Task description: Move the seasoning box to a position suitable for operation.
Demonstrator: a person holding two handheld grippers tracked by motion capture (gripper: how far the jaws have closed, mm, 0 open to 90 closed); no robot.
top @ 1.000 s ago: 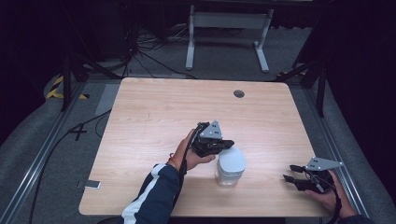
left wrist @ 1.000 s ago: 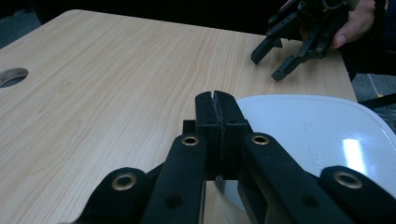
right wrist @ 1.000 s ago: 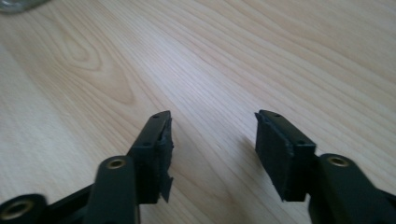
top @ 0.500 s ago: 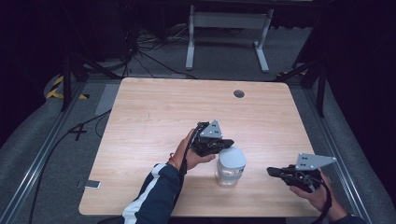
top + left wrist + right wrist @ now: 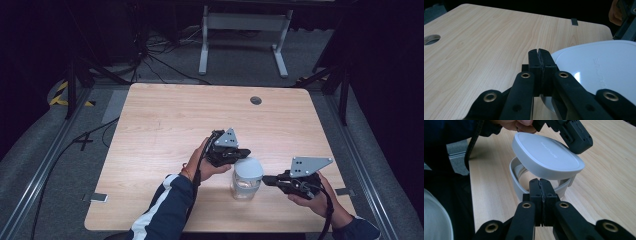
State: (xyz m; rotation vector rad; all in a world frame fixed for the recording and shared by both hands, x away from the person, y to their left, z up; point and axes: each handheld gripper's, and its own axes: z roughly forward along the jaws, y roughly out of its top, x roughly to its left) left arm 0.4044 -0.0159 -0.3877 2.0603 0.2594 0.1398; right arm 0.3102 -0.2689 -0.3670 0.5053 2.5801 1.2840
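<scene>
From the high view, the right claw (image 5: pixel 267 179) has moved in from the desk's (image 5: pixel 165 130) right edge and now sits just beside the clear jar (image 5: pixel 246 179), while the left claw (image 5: pixel 244 153) stays at the lid's far rim. In the left gripper view, the left claw (image 5: pixel 540 53) is pressed together beside the white lid (image 5: pixel 599 62). In the right gripper view, the right claw (image 5: pixel 539 182) is together too, just before the jar (image 5: pixel 524 177), whose lid (image 5: pixel 546 155) tilts.

I log a wooden table (image 5: pixel 165 125) with a round grommet hole (image 5: pixel 256 100); white metal stand (image 5: pixel 240 30) behind; floor cables (image 5: pixel 160 62).
</scene>
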